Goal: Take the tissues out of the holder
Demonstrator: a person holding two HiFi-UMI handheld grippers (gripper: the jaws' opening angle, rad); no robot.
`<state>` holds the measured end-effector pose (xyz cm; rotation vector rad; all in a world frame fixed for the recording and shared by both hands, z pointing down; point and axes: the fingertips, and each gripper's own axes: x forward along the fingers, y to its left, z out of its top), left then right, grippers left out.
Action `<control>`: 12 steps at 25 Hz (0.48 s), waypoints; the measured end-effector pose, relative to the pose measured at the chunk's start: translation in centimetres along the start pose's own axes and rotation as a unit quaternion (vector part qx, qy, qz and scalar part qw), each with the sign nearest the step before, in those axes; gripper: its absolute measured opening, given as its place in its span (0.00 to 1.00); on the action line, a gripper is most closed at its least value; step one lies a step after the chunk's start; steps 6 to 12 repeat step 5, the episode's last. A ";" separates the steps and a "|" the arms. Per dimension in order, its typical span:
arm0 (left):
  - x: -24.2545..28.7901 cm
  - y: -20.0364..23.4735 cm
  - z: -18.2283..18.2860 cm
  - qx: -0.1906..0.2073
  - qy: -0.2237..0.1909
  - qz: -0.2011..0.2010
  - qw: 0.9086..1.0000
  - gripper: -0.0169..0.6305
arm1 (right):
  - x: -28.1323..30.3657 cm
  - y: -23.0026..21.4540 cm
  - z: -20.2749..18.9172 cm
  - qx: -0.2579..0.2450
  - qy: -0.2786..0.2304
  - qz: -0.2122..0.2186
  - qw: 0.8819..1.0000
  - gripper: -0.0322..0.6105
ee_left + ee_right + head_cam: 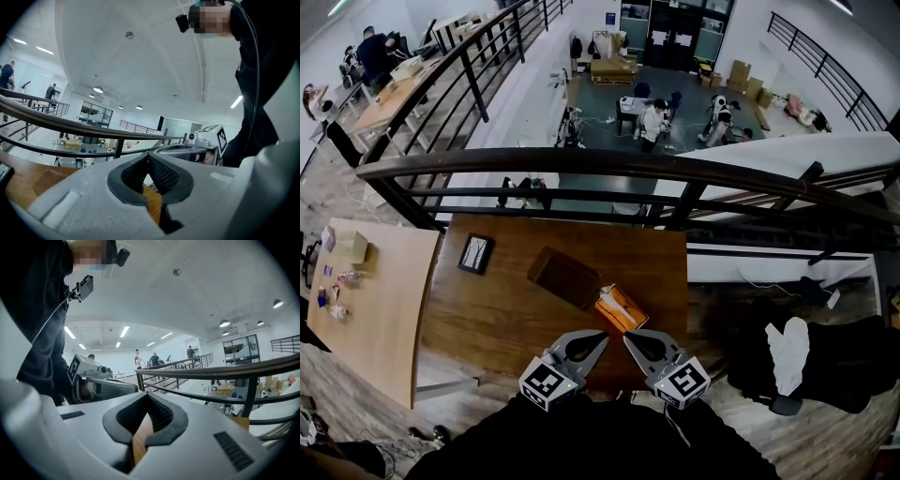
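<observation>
Railing (628, 167) behind table (497, 319), dark tray (564, 277) beside orange tissue holder (621, 308)

Head view steeply down on the table (506, 319) — both gripper views low, near-level, angled inward, railing (70, 124) shared.

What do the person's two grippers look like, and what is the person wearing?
The left gripper and right gripper are light grey, wedge-shaped, with dark ribbed pads inside the jaws. Each carries a white cube with black square markers. The person wears black clothing.
</observation>
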<state>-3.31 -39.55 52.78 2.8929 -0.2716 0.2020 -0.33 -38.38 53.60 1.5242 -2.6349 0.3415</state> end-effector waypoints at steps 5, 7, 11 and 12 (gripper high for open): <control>0.7 0.0 -0.2 0.003 0.003 0.000 1.000 0.04 | 0.0 -0.3 -0.2 -0.001 0.001 0.002 1.000 0.06; 0.7 0.0 -0.2 0.003 0.003 0.000 1.000 0.04 | 0.0 -0.3 -0.2 -0.001 0.001 0.002 1.000 0.06; 0.7 0.0 -0.2 0.003 0.003 0.000 1.000 0.04 | 0.0 -0.3 -0.2 -0.001 0.001 0.002 1.000 0.06; 0.7 0.0 -0.2 0.003 0.003 0.000 1.000 0.04 | 0.0 -0.3 -0.2 -0.001 0.001 0.002 1.000 0.06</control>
